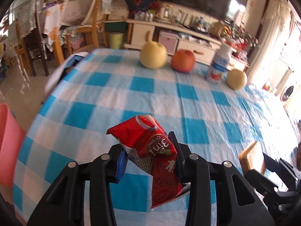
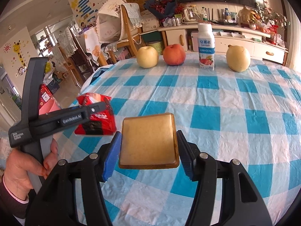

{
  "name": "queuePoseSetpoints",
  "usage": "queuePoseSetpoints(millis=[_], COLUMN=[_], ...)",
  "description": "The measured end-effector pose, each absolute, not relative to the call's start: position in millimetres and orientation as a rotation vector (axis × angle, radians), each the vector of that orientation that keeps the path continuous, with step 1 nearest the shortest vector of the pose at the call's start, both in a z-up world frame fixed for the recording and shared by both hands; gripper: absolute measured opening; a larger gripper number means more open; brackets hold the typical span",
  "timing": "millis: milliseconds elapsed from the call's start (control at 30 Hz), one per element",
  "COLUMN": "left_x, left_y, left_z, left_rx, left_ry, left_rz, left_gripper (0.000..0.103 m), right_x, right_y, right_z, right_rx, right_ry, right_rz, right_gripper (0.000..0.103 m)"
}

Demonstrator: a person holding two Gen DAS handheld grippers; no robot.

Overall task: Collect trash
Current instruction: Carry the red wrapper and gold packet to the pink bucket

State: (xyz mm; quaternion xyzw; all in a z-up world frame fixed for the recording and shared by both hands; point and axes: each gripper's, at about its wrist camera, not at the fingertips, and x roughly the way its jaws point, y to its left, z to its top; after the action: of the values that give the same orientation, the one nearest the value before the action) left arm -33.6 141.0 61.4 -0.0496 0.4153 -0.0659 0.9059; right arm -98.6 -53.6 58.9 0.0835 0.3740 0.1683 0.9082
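Observation:
My left gripper is shut on a crumpled red snack wrapper and holds it above the near left part of the checked table. In the right wrist view the same wrapper hangs from the left gripper over the table's left edge. My right gripper is shut on a flat square tan plastic tray, held level above the tablecloth. That tray and the right gripper show at the lower right of the left wrist view.
A pear, an apple, a yogurt bottle and a second pear stand along the far edge of the blue-checked table. A pink bin sits left of the table. Chairs and a cabinet stand beyond.

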Motion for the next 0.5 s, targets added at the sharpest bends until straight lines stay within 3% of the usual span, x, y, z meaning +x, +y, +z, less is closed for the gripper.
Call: queuePoseSetpoints(millis=[500], left_x=[-33], left_y=[246], left_z=[98], left_rx=[-0.211], left_ry=[0.754], left_rz=[0.111], left_gripper=[0.041], right_x=[-82], right_y=[20], right_z=[90], right_rx=[0.118], right_ry=[0.761], right_rz=[0.458], right_gripper=[0.059])
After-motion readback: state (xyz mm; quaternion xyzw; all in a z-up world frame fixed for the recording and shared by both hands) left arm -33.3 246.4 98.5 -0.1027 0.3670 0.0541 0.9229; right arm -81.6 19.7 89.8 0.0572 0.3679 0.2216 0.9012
